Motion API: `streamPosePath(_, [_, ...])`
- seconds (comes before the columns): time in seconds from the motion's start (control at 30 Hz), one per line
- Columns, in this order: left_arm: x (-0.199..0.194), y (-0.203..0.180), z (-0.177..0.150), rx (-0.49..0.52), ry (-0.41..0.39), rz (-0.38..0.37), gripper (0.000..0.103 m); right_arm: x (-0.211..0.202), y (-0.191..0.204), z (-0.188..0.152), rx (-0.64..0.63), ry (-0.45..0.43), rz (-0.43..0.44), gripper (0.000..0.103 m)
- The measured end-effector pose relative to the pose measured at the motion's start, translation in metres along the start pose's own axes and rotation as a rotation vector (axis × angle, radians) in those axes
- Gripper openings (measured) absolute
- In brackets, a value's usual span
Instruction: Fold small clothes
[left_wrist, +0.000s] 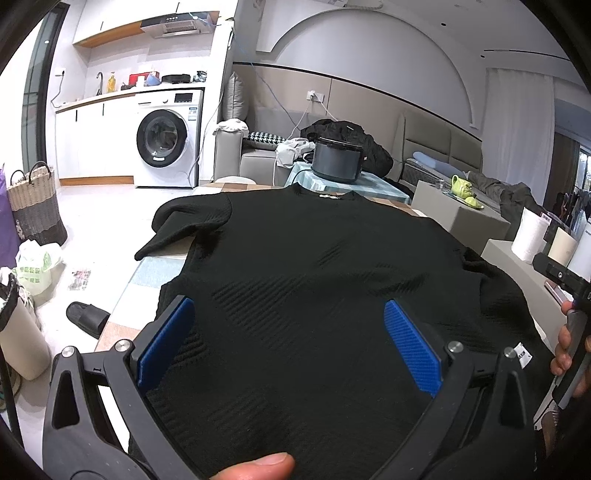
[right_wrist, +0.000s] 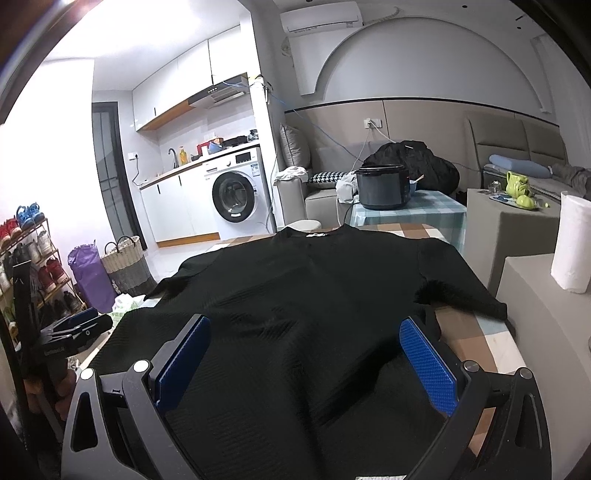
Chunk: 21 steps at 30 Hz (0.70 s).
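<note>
A black ribbed short-sleeved top (left_wrist: 314, 251) lies spread flat on a checked tablecloth, collar at the far end; it also shows in the right wrist view (right_wrist: 306, 288). My left gripper (left_wrist: 290, 314) is open, its blue pads (left_wrist: 166, 343) wide apart above the top's near hem, holding nothing. My right gripper (right_wrist: 306, 332) is open too, blue pads (right_wrist: 428, 365) spread above the hem's right part. The right gripper shows at the right edge of the left wrist view (left_wrist: 565, 277); the left gripper shows at the left of the right wrist view (right_wrist: 77, 328).
A dark rice cooker (right_wrist: 384, 186) stands on a small table beyond the collar. A paper towel roll (right_wrist: 572, 240) stands on a grey block to the right. A wicker basket (left_wrist: 35, 203), bags and a black slipper (left_wrist: 86, 317) lie on the floor at left.
</note>
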<state>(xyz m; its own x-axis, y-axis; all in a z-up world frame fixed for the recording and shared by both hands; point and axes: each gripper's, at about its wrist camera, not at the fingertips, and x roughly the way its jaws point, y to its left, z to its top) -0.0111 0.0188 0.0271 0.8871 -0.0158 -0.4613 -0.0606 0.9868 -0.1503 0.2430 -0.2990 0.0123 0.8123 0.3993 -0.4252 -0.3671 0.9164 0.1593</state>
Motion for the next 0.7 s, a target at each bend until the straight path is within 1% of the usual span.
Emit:
streamPosePath(0.17, [-0.0017, 0.0002, -0.0004, 0.007, -0.005, 0.002, 0.102, -0.0001, 0.0002, -0.001, -0.004, 0.004, -0.014, 0.103])
streamPosePath(0.47, [-0.0031, 0.0022, 0.0011, 0.001, -0.001, 0.014, 0.102, 0.0036, -0.0014, 0.0, 0.011, 0.011, -0.008, 0.103])
streamPosePath(0.57, [-0.003, 0.0039, 0.001, -0.003, 0.003, 0.013, 0.102, 0.0047, -0.0018, -0.0012, 0.007, 0.018, -0.023, 0.103])
streamPosePath(0.7, [-0.0037, 0.0035, 0.0009, -0.006, 0.007, 0.014, 0.102, 0.006, -0.0056, -0.0013, 0.029, 0.023, -0.019, 0.103])
